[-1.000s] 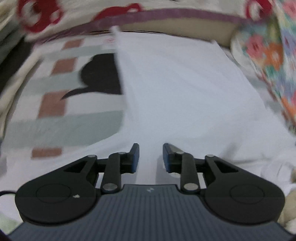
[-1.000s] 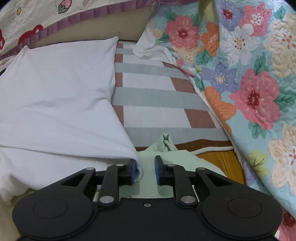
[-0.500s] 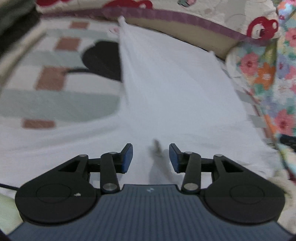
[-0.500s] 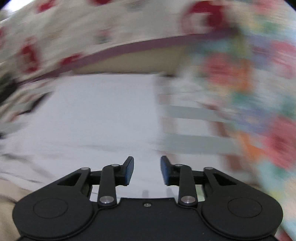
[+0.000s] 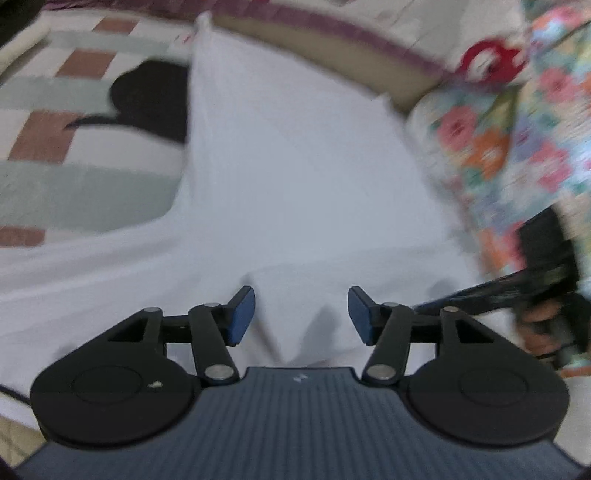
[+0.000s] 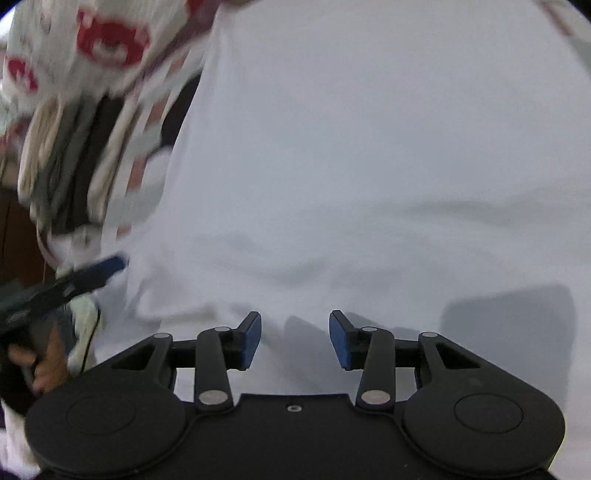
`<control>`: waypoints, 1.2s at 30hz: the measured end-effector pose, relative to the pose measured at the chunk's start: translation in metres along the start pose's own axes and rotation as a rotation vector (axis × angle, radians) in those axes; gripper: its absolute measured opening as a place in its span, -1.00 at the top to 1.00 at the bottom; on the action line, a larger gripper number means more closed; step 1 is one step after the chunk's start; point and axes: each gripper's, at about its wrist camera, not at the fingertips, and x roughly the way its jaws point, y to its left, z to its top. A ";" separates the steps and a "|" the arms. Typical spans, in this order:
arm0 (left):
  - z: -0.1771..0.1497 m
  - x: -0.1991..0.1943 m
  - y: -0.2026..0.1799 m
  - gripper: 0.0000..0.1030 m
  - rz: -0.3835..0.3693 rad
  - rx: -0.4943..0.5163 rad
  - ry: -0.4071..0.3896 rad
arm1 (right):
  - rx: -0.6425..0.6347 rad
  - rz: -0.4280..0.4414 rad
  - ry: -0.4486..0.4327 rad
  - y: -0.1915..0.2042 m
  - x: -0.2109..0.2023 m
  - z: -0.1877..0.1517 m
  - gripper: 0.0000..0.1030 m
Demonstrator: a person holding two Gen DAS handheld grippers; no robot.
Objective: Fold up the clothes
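Simply white garment (image 5: 295, 177) on patterned mat (image 5: 74, 184)

A home, by every sign, and most likely a bedroom or sitting corner; soft furnishings crowd in on all sides; a floral quilt (image 5: 513, 147) in pinks, oranges and greens bulges in at two o'clock in the left wrist view; a cream quilted cover with red motifs and a purple border (image 5: 332, 29) runs across twelve o'clock; a striped rug (image 5: 55, 147) in pale green, white and brick blocks lies at ten o'clock, with a white garment (image 5: 295, 166) spread flat over it; in the right wrist view the same cream cover (image 6: 107, 40) hangs at eleven o'clock; a strip of dark wood (image 6: 14, 240) shows at nine o'clock.
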 end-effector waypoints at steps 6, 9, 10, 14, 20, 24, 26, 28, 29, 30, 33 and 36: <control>0.005 -0.008 -0.008 -0.06 0.010 0.025 -0.103 | 0.100 0.127 0.068 0.019 0.022 0.009 -0.01; 0.008 -0.012 -0.010 -0.06 -0.005 0.065 -0.126 | 0.122 0.226 0.086 0.033 0.031 0.011 -0.01; 0.008 -0.012 -0.012 -0.06 -0.002 0.074 -0.128 | 0.126 0.252 0.103 0.038 0.035 0.009 -0.01; 0.009 -0.019 -0.006 -0.06 0.041 0.071 -0.195 | 0.143 0.425 0.165 0.053 0.042 0.000 -0.01; 0.008 0.002 -0.001 -0.08 0.022 0.095 -0.093 | 0.030 0.269 -0.096 0.036 -0.031 0.015 0.00; 0.002 0.023 -0.005 -0.17 0.098 0.133 0.025 | 0.053 -0.087 -0.389 -0.018 -0.102 0.034 -0.01; 0.001 0.027 -0.006 -0.12 0.112 0.151 0.044 | 0.080 -0.226 -0.473 -0.047 -0.126 0.041 -0.01; 0.000 0.029 -0.007 0.05 0.098 0.172 0.053 | 0.103 -0.310 -0.503 -0.072 -0.136 0.046 -0.01; 0.000 0.031 -0.008 0.41 0.091 0.182 0.057 | 0.105 -0.333 -0.497 -0.080 -0.135 0.047 0.00; -0.001 0.032 -0.008 0.52 0.087 0.194 0.061 | 0.111 -0.360 -0.490 -0.088 -0.132 0.047 0.00; -0.006 0.035 -0.012 0.90 0.102 0.237 0.064 | 0.147 -0.456 -0.463 -0.111 -0.119 0.041 0.00; -0.006 0.025 -0.018 0.94 0.104 0.272 -0.003 | 0.193 -0.461 -0.449 -0.134 -0.106 0.035 0.00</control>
